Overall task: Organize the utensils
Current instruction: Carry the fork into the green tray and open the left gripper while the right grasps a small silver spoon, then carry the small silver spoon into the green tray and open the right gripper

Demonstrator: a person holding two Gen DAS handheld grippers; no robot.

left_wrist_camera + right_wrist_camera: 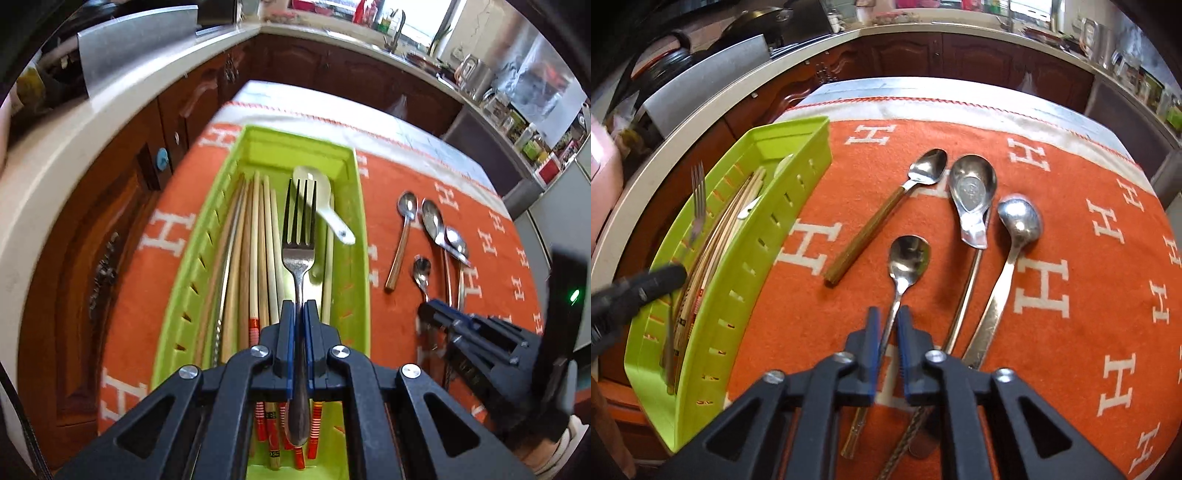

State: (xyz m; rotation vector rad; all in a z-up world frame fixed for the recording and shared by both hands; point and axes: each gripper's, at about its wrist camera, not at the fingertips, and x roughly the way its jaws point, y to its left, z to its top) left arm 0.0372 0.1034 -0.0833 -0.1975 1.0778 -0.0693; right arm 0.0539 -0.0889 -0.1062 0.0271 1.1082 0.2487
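Left wrist view: left gripper [299, 310] clamped on the neck of a steel four-tined fork [298, 236], held above a lime-green slotted plastic tray [184, 288].
Tray contents: pale wooden chopsticks with red-striped ends [255, 258] lie lengthwise on the left; a white plastic spoon [321, 199] rests tilted toward the far right corner.
Cloth: orange blanket with white H letters [495, 236] covers the table under the tray.
Spoons on cloth: right of the tray, well apart from it, lie a wooden-handled steel spoon [400, 236] and three more metal spoons.
Right wrist view: right gripper [887, 314] has its jaws nearly together on the thin stem of a small steel teaspoon [908, 258], which lies on the cloth.
Neighbours: a short wide steel soup spoon [973, 195] rests on a long handle, and a long-handled round steel spoon [1019, 221] lies just beside it to the right.
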